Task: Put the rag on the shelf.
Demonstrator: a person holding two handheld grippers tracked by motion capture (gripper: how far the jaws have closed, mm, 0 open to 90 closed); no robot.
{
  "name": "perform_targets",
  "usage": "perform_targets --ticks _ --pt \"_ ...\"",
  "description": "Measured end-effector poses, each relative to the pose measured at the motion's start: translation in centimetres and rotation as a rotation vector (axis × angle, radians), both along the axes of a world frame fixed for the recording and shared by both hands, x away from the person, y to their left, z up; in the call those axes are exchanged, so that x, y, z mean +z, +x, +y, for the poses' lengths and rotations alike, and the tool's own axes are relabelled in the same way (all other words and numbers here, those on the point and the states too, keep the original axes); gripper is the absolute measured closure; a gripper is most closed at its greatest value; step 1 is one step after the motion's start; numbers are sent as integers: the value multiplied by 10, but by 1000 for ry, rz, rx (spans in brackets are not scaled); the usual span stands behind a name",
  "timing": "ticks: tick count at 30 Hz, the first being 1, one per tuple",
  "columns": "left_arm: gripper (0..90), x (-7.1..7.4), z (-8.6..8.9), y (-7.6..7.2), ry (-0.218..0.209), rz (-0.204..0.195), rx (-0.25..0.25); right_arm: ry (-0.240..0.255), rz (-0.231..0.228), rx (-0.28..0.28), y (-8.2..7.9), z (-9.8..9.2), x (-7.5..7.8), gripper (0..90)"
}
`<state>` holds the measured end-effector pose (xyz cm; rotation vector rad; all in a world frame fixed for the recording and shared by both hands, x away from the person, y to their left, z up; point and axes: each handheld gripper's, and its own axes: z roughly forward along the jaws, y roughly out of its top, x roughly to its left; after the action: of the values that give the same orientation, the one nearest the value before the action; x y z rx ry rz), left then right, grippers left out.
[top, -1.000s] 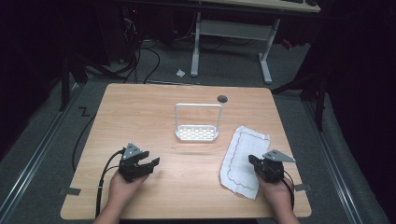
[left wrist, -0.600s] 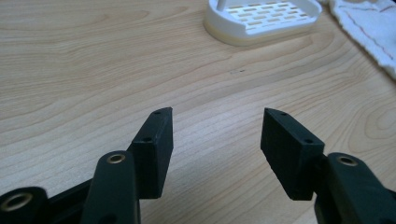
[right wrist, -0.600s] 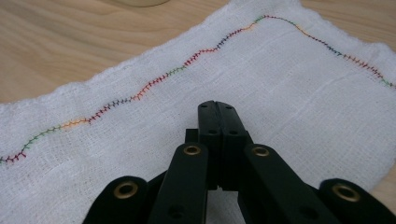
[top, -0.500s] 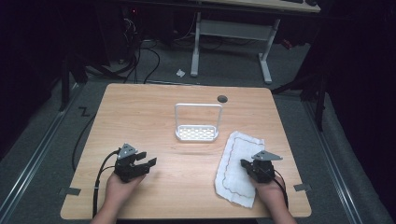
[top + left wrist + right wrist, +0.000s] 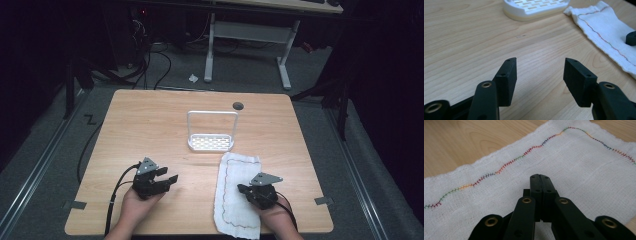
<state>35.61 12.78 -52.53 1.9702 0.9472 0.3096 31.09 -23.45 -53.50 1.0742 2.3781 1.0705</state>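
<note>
Right gripper (image 5: pixel 248 191): at about 5 o'clock on the surface (image 5: pixel 150 130), held in the person's right hand, jaws clenched together over the cloth (image 5: pixel 235 175); whether a fold of fabric is pinched between them cannot be told, since in the right gripper view the closed tips hide whatever lies beneath. Left gripper (image 5: pixel 167 179): at about 7 o'clock, held in the left hand, jaws released and standing wide apart with bare wood between them, well apart from the cloth. Cloth: white, loosely woven, with a wavy line of multicoloured stitching (image 5: pixel 506 163) running just inside its border; lies flat at 5 o'clock, its near end at the near edge of the surface, possibly a little over it. Long axis runs near to far, roughly 6 to 12 o'clock, the far end leaning slightly toward 1 o'clock. Handling, as a judgement: light, soft and limp, will drape and bunch rather than hold shape, and slides readily on smooth wood; best taken at a corner or along the stitched hem, where the weave is firmest. Rack (image 5: pixel 211 142): small white slotted tray with an upright wire hoop, at centre, just beyond the cloth's far end. Round dark grommet (image 5: pixel 238 105): toward 1 o'clock, near the far edge.
</note>
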Motion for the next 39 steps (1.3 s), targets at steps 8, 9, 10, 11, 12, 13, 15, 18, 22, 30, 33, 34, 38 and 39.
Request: perform_targets --ticks 8,9,10,11,12,13,15,18,22,30,33,34,38,39 --pt "484 4 -42 -14 9 -8 -157 10 0 142 -8 39 -2 900" --pt "508 4 -52 -19 39 -27 -203 13 -1 167 -9 43 -2 900" --pt "529 4 -61 -23 60 -36 -236 2 -10 194 -10 48 -1 892" --pt "544 2 -68 -26 77 -40 -260 -6 -31 200 -12 49 1 884" --pt "563 1 -72 -28 83 -35 -275 9 -45 193 -12 47 4 881" --pt "585 1 -72 -28 83 -35 -275 26 -51 179 -11 44 6 879" --pt "613 -8 -87 -33 140 -23 -318 41 -69 111 -6 32 8 880" --pt "619 -10 -88 -35 154 -39 -322 41 -63 57 0 22 7 881" --pt "639 -9 -81 -33 143 -14 -348 27 -24 43 5 16 -3 881" --pt "509 1 -57 -35 119 -4 -292 49 -24 153 -12 34 1 801" --pt "472 3 -48 -21 69 -12 -207 66 -19 125 -8 30 1 759" --pt "472 4 -46 -16 56 -18 -175 66 -19 125 -8 30 1 759" --pt "470 -1 -47 2 70 -32 -100 85 -44 86 -5 22 3 695" --pt "469 -1 -47 2 70 -32 -100 86 -49 80 -5 21 3 685"
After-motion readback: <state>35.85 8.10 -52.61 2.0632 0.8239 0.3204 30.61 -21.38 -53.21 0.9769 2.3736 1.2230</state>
